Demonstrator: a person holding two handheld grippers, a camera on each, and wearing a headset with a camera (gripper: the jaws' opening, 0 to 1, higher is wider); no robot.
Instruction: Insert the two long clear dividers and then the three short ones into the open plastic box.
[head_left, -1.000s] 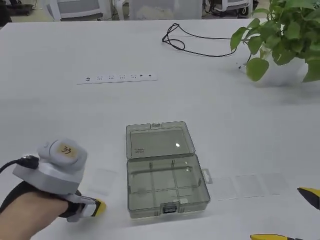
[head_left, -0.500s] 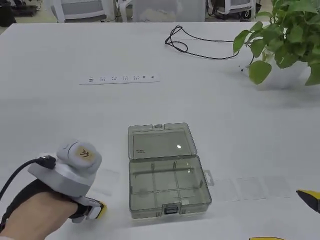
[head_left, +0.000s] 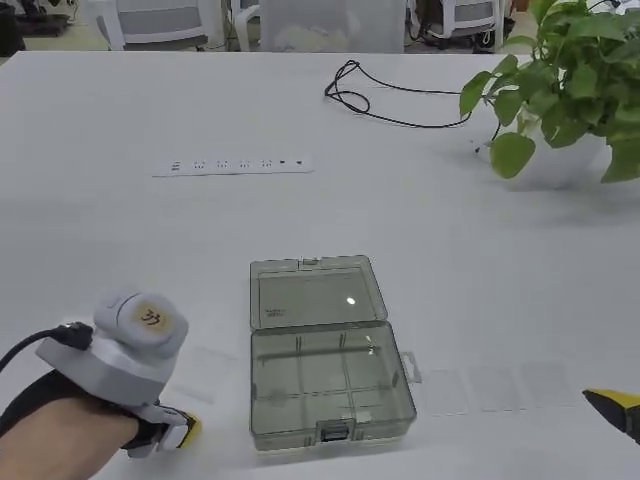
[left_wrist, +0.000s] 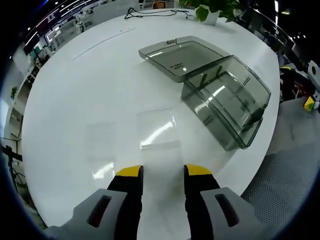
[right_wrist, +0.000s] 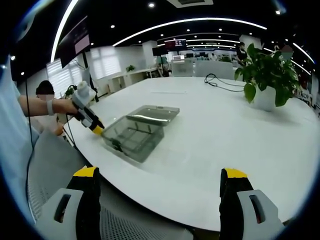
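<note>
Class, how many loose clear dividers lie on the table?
5 dividers: three in a row right of the box, two left of it, ahead of the left gripper. Faint; others may be hidden.

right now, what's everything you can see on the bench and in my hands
plastic box: one, smoky clear, open with lid laid back, near table edge
divider pair: two, clear, flat on table beside the box
divider row: three, clear, flat on table at the box's other side
power strip: one, white, mid-table
cable: one, black, far side
potted plant: one, green, white pot, far corner
table: one, white
left gripper: grey, yellow tips, open, empty
right gripper: grey, yellow tips, open wide, empty
</note>
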